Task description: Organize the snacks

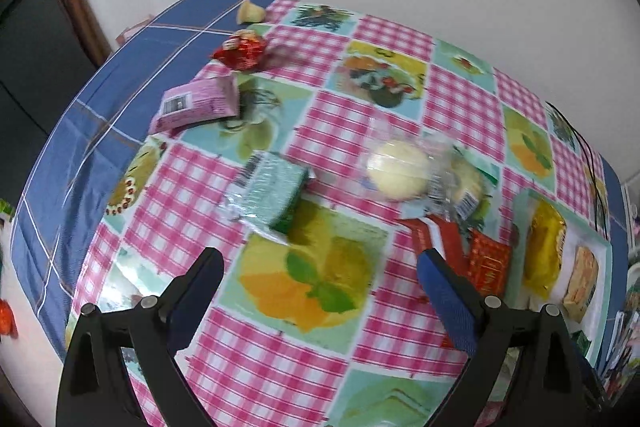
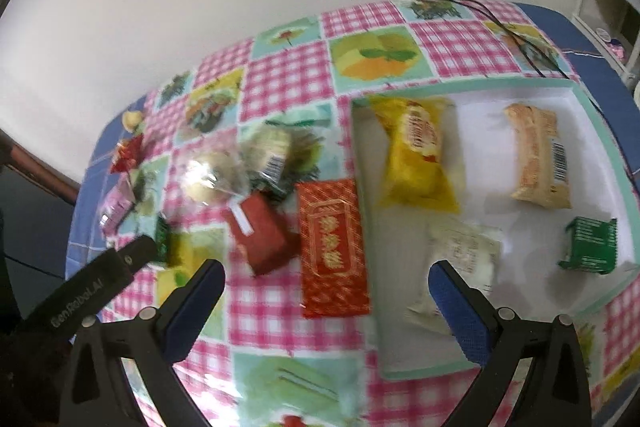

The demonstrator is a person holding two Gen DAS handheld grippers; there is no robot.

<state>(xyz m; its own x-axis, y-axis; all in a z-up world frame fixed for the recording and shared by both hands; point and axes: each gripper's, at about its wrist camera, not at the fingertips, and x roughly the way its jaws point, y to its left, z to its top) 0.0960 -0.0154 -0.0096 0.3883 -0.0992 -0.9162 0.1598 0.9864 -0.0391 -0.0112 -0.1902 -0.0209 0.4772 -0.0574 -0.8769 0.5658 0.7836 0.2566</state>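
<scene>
Left gripper (image 1: 320, 263): jaws spread wide, nothing between them, above the tablecloth (image 1: 320, 327). Loose snacks, left to right: pink pack (image 1: 198, 103), green pack (image 1: 268, 197), round cake (image 1: 398, 167), red packet (image 2: 334, 247). Right gripper (image 2: 326, 279): jaws apart, empty. Tray (image 2: 600, 147): yellow bag (image 2: 416, 155), wafer pack (image 2: 540, 157), green box (image 2: 590, 245).

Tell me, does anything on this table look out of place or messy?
Yes. Four snacks lie in the white tray, but others sit scattered on the tablecloth at odd angles: a red packet beside the tray, a pink packet, a green-and-silver packet. Nothing looks spilled or torn.
</scene>
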